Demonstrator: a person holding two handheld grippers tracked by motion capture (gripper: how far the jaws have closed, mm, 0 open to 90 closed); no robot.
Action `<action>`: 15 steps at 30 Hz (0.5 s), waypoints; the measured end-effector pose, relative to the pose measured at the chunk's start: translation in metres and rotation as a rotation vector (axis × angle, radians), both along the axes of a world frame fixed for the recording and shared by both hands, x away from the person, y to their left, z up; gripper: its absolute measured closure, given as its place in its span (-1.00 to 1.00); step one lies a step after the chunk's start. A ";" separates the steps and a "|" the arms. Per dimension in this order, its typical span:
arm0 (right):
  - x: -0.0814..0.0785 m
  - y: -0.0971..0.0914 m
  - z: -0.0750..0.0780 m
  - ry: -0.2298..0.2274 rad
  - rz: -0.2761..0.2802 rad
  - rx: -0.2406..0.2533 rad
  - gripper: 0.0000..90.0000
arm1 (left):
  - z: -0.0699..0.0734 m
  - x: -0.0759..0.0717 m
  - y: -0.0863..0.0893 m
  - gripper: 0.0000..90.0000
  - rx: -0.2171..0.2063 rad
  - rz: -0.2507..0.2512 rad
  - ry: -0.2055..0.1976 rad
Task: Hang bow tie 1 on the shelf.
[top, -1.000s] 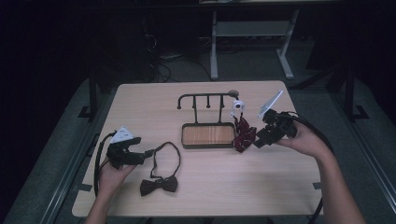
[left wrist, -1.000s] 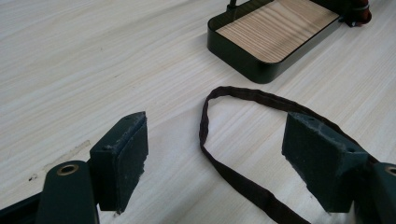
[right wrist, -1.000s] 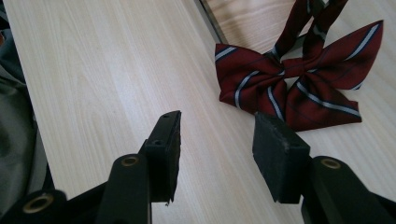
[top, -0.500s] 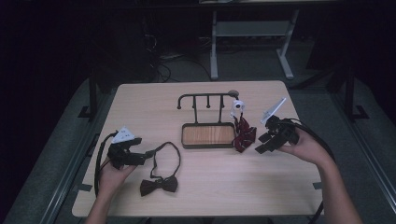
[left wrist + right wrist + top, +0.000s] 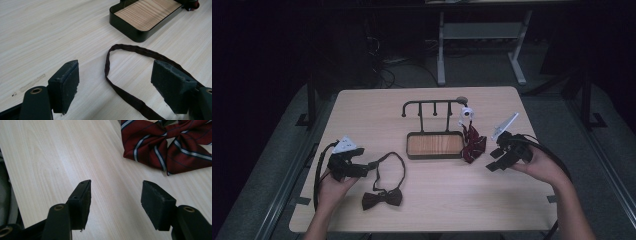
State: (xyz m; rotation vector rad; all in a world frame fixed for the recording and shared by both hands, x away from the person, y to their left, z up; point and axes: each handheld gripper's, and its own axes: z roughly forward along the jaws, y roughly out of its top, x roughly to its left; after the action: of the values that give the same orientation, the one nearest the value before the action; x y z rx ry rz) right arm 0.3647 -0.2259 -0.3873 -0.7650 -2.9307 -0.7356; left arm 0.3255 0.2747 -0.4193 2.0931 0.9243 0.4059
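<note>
While the table is carrying everything, the work in hand is, by my judgement, hanging bow ties on the black hook stand, which is standing at the middle on its wood-lined tray. The striped red bow tie is lying against the tray's right end, under the white clip hanging from the rail. The right gripper is sitting just to the right of it, its jaws having just been widening, released, with only bare wood between them in the right gripper view. The red tie is lying beyond those jaws, slightly apart, its wings spreading left and right across that view, so its long axis is running crosswise to the approach. To take it well, I would be aiming at the central knot rather than a loose wing, coming in low.

The brown bow tie is lying near the front edge, long axis across the table, its strap looping away toward the tray. The left gripper is resting open, the strap passing between its pads untouched.
</note>
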 end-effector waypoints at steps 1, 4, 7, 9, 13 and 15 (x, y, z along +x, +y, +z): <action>0.000 -0.001 -0.001 0.003 -0.003 0.004 -0.09 | 0.000 0.000 0.000 -0.50 0.003 -0.002 -0.002; -0.003 -0.002 -0.003 0.005 -0.005 0.005 -0.09 | 0.000 0.001 0.000 -0.49 0.005 -0.005 0.000; -0.005 -0.002 -0.005 0.004 -0.002 0.002 -0.10 | 0.000 0.000 0.000 -0.48 0.002 -0.004 0.002; -0.007 -0.001 -0.006 0.000 -0.004 0.002 -0.10 | 0.000 0.000 0.000 -0.48 0.002 -0.004 0.002; -0.011 -0.001 -0.008 -0.005 -0.003 0.010 -0.10 | 0.000 0.000 0.000 -0.48 0.003 -0.004 0.001; -0.012 -0.001 -0.009 -0.003 -0.002 0.013 -0.10 | 0.000 0.000 -0.001 -0.48 0.007 -0.005 0.000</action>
State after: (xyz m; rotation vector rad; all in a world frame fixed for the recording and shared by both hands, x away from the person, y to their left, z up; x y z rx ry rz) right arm 0.3523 -0.2267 -0.3961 -0.7670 -2.9257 -0.7558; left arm 0.3254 0.2740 -0.4189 2.1011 0.9187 0.4076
